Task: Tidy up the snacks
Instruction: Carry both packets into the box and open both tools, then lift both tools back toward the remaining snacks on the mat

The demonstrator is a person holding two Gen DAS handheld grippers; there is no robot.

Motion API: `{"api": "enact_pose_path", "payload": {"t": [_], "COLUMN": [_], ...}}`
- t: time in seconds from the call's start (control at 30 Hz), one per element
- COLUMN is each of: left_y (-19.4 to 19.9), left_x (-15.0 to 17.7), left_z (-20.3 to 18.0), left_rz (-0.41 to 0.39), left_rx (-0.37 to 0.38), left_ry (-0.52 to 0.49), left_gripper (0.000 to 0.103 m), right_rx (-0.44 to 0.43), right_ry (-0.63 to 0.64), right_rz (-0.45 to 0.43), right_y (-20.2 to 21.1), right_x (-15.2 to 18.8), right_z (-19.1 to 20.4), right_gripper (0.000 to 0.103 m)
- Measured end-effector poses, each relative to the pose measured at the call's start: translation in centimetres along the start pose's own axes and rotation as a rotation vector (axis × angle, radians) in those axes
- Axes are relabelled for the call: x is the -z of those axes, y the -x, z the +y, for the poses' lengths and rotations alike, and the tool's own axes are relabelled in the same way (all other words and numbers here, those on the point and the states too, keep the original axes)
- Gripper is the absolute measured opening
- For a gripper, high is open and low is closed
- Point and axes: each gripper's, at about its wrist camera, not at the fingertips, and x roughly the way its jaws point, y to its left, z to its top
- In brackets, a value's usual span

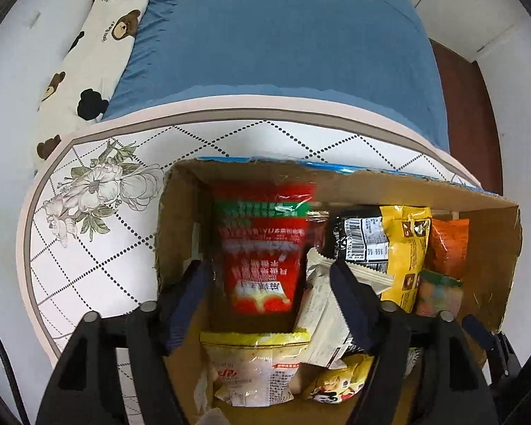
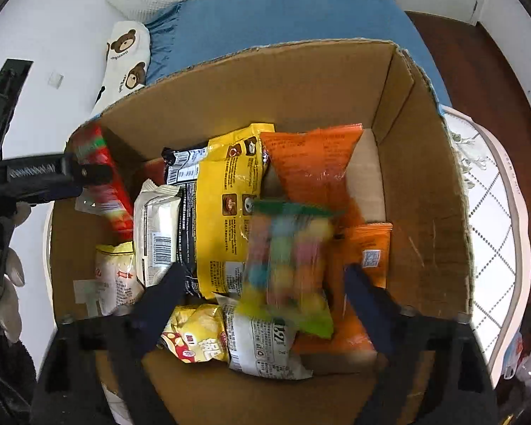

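Observation:
A cardboard box [image 1: 492, 258] sits on a floral table and holds several snack packs; it also shows in the right wrist view [image 2: 421, 177]. My left gripper [image 1: 269, 276] is open over the box's left part, with a red snack bag [image 1: 262, 244] blurred between its fingers, not clamped. The red bag also shows at the box's left [image 2: 102, 184]. My right gripper [image 2: 265, 279] is open above the box, with a blurred clear bag of coloured candies [image 2: 290, 265] between its fingers. Yellow [image 2: 223, 212], orange [image 2: 311, 166] and white [image 2: 159, 226] packs lie inside.
The white table [image 1: 88, 248] with flower print and pink rim carries the box. Behind it lie a blue bedsheet [image 1: 283, 35] and a bear-print pillow [image 1: 99, 42]. Dark wood floor [image 2: 478, 71] is at the right.

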Motion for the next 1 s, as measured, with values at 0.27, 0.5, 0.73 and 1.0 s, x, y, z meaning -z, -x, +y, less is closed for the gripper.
{"api": "enact_pose_path", "payload": {"t": [0.27, 0.5, 0.73, 1.0], "left_y": [0.9, 2.5, 5.7, 10.3], "left_x": [1.8, 5.7, 11.2, 16.5], "left_z": [-1.4, -2.6, -3.6, -4.4], "left_rz": [-0.044, -0.122, -0.264, -0.438], "left_rx": [-0.007, 0.031, 0.027, -0.002], "left_ry": [-0.034, -0.044, -0.080, -0.119], "left_gripper": [0.082, 0.082, 0.082, 0.082], "right_rx": [0.051, 0.091, 0.170, 0.173], "right_ry": [0.040, 0.049, 0.104, 0.116], "right_rz": [-0.020, -0.070, -0.136, -0.249], "right_y": [0.3, 2.5, 5.4, 10.0], "right_x": [0.3, 1.2, 3.5, 7.0], "right_z": [0.6, 0.3, 1.0, 1.6], "right_gripper": [0.094, 0.094, 0.099, 0.099]}}
